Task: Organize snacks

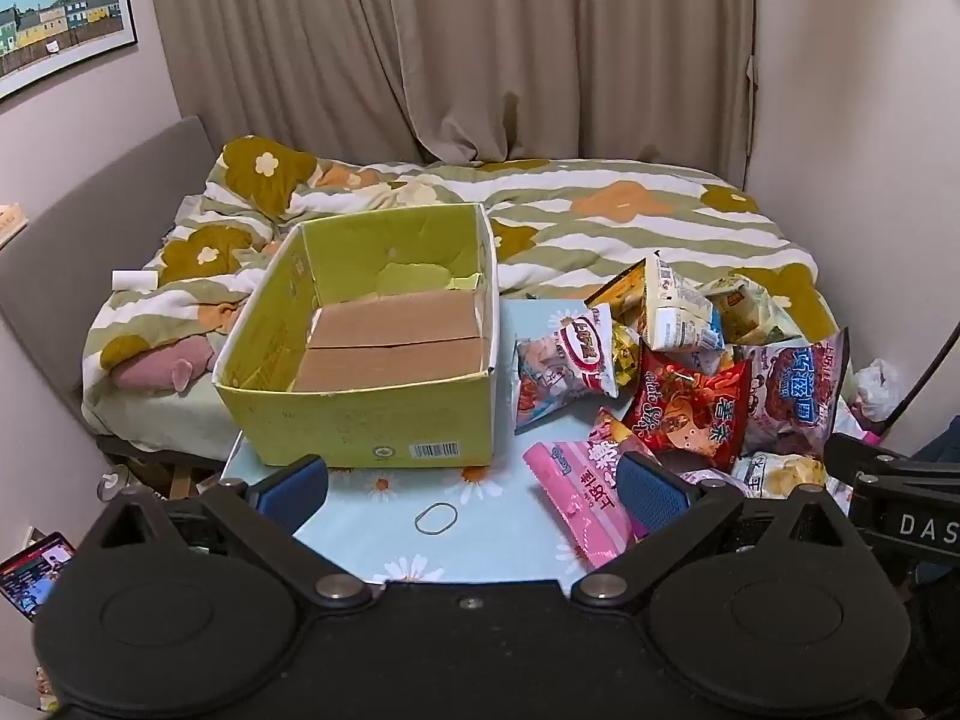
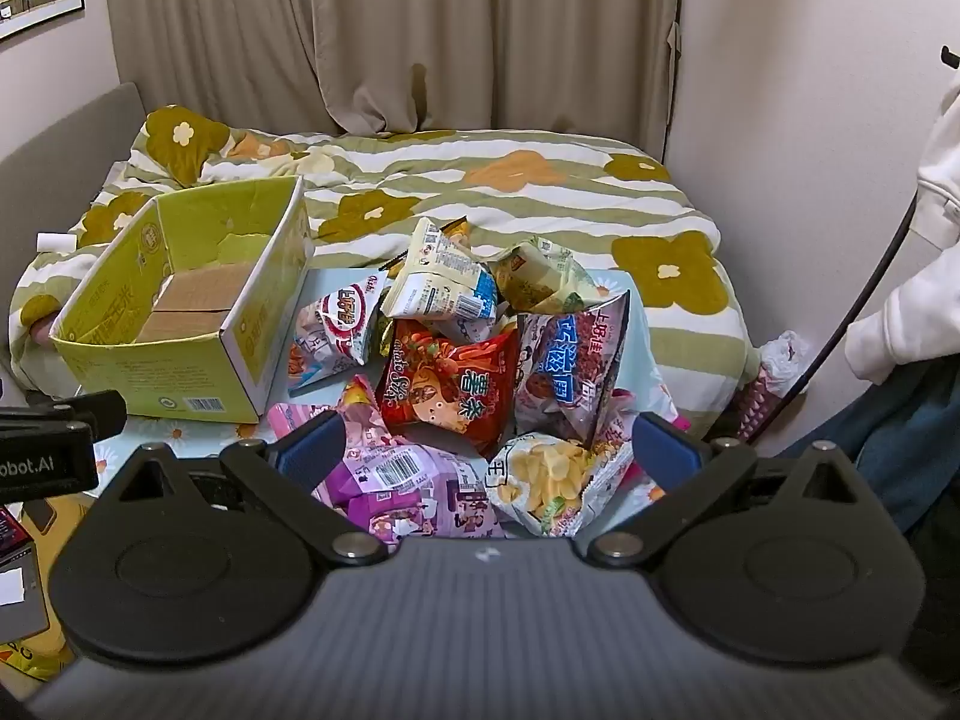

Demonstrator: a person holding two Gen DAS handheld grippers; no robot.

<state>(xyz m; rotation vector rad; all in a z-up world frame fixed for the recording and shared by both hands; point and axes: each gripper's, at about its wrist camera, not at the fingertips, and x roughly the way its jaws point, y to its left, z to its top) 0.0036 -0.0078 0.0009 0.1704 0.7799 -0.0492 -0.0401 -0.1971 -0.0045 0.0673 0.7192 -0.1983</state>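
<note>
Crinkled foil snack bags [image 2: 456, 372] heaped, red packet [image 2: 450, 390] central

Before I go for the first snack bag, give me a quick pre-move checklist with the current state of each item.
1. Left gripper open, nothing between the fingers: ok.
2. Right gripper open, nothing gripped: ok.
3. Yellow-green box upright, open top, only cardboard flaps inside: ok.
4. Snack pile beside the box, within view of both cameras: ok.
5. Red snack bag on top of the pile, free to lift: ok.
6. Rubber band loose on the tablecloth between the left fingers' path and the box: not ok.
</note>
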